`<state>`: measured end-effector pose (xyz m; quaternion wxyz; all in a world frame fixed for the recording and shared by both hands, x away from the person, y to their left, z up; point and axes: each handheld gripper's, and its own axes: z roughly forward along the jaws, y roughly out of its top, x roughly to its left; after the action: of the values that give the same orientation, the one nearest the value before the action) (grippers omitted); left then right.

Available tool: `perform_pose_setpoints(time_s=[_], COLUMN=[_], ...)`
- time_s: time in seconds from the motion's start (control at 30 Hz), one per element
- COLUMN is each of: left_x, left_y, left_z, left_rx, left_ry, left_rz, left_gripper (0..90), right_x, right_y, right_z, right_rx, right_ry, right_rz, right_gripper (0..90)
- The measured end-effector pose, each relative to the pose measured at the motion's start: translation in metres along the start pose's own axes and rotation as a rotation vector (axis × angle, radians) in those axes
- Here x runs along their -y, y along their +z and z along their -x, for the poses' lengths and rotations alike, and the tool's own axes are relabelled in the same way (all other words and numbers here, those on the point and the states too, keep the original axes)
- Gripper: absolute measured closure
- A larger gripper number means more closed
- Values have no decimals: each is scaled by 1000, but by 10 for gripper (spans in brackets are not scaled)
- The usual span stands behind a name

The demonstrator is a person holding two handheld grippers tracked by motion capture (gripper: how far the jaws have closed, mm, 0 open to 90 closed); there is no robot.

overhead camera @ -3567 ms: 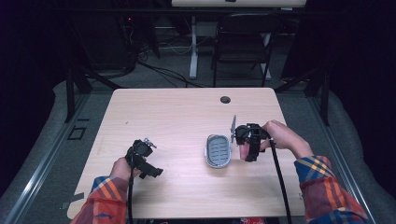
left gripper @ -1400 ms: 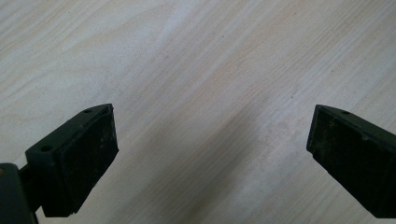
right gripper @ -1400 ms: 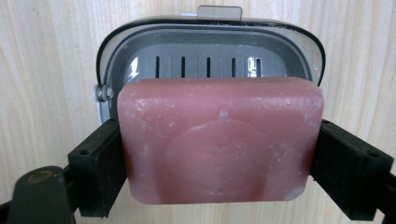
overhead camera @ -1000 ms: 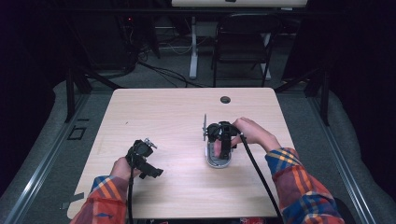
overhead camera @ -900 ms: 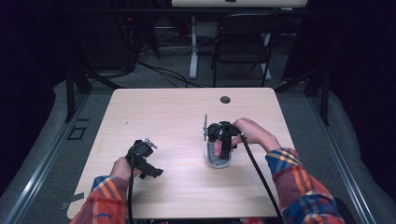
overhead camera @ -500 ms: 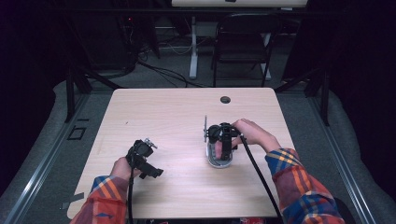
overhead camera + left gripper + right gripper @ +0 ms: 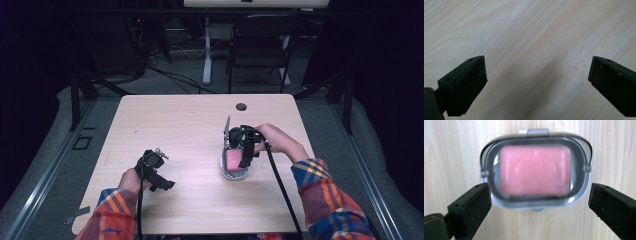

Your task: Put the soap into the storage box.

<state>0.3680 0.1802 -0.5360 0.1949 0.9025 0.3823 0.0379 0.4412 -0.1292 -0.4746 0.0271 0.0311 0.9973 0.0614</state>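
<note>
A grey oval container (image 7: pixel 224 169) lies on the wooden table (image 7: pixel 190 125), right of centre, with a pink bar (image 7: pixel 233 161) inside it. In the right gripper view the pink bar (image 7: pixel 535 170) fills the container (image 7: pixel 534 204), which has a wire bail and a small metal tab at its far end. My right gripper (image 7: pixel 244 158) hovers directly over the container, open, its jaws standing wide on either side of the near rim (image 7: pixel 539 195) and touching nothing. My left gripper (image 7: pixel 161 181) rests at the table's front left, open above bare wood (image 7: pixel 537 67).
A small dark round grommet (image 7: pixel 241 106) sits near the table's far edge. Beyond the table stand a black folding chair (image 7: pixel 260 45) and a white desk leg with cables on the floor. Bare wood lies between the two grippers.
Since 3.6 s ago my right gripper has moved left from beside the container to above it, and a pink bar now lies inside. Over the last second it barely shifts. The left gripper stays still.
</note>
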Motion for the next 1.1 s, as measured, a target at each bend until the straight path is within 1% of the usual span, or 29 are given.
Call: perform_pose_setpoints(time_s=[0.03, 0.1, 0.17, 0.23, 0.27, 0.3, 0.33, 0.47, 0.53, 0.57, 0.63, 0.73, 0.83, 0.87, 0.9, 0.93, 0.97, 1.03, 1.1], left_x=[0, 0, 0, 0, 0, -1, -1, -1, 0, 0, 0, 0, 0, 0, 0, 0, 0, 0, 0], left_y=[0, 0, 0, 0, 1, 1, 1, 1, 1, 0, 1, 1, 1, 1, 1, 0, 0, 1, 1], left_z=[0, 0, 1, 1, 1, 1, 1, 1, 1, 1, 1, 1, 1, 1, 1, 1, 1, 1, 1], left_rx=[0, -1, -1, -1, -2, -1, -1, 0, -1, 1, 2, 1, 2, 2, 1, 1, 1, 2, 3], left_ry=[0, -1, -3, -3, -3, 0, 0, -3, -2, -1, -3, -2, -1, -1, 0, 2, 2, 0, 0], left_rz=[-1, -1, -3, -2, -4, -2, -2, -2, -1, -2, -2, -3, -6, -5, -3, -6, -6, -6, -4], left_gripper=[18, 18, 18, 18, 18, 18, 18, 18, 18, 18, 18, 18, 18, 18, 18, 18, 18, 18, 18], right_x=[5, 8, 17, 24, 24, 30, 30, 40, 45, 47, 54, 60, 69, 71, 74, 80, 80, 88, 90], right_y=[-5, -7, -13, -16, -16, -19, -19, -24, -26, -26, -28, -29, -31, -32, -31, -30, -30, -26, -25], right_z=[0, -1, -1, -1, -1, -1, -1, -3, -6, -7, -11, -14, -18, -18, -20, -22, -22, -25, -26], right_rx=[-2, 3, 4, 6, 6, 18, 18, 27, 40, 38, 56, 66, 73, 79, 78, 94, 94, 100, 97], right_ry=[17, 26, 46, 60, 60, 67, 67, 75, 81, 84, 88, 102, 124, 124, 141, 163, 163, 191, 197], right_rz=[2, 0, 10, 8, 8, 7, 7, 1, 13, 13, 9, 7, 20, 13, 24, 27, 27, 23, 19], right_gripper=[20, 18, 2, 0, 0, 0, 0, 0, 0, 0, 0, 0, 0, 0, 0, 0, 0, 0, 0])
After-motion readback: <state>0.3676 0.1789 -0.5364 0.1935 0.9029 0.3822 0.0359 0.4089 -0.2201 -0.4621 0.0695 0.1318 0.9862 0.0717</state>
